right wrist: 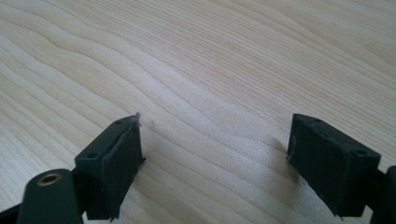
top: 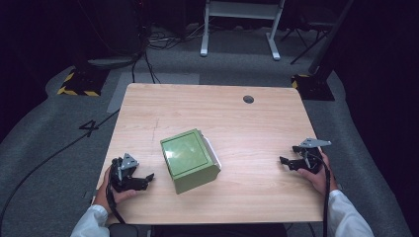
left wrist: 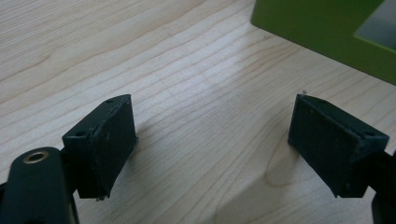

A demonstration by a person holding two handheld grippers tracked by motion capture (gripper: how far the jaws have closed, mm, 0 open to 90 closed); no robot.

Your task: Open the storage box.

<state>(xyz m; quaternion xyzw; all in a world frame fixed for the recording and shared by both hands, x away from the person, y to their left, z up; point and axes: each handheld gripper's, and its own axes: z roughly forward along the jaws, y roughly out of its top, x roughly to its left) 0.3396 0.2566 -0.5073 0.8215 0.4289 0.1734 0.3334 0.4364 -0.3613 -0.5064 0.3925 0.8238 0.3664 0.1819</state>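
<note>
Room: dark, with grey carpet (top: 49, 123), black cables on the floor, a white desk frame (top: 242, 24) at the back and yellow-black striped bases (top: 79, 81) at both far sides of the table.
Table: light wood (top: 247, 128), with a round dark hole (top: 248, 99) near the far edge; its grain runs under both pairs of jaws in the gripper views.
Box: green (top: 189, 160), near the table's middle, somewhat toward the left and near side, turned at an angle to the table edges; a glossy paler panel covers its top, and a white strip runs along its right edge.
Box in left gripper view: a green corner (left wrist: 322, 28) at the upper right, beyond the jaws and apart from them.
Left gripper: (top: 148, 177) low over the near left part of the table, in the person's left hand (top: 111, 190), pointing toward the box, just beside it without touching.
Left gripper state: jaws spread wide, nothing between them but bare wood (left wrist: 210, 135).
Right gripper: (top: 282, 161) near the table's right edge, in the right hand (top: 318, 175), pointing left toward the box, well apart from it.
Right gripper state: jaws wide apart, holding nothing, over bare wood (right wrist: 215, 140).
Sleeves: white (top: 348, 217), entering from the bottom at both sides.
</note>
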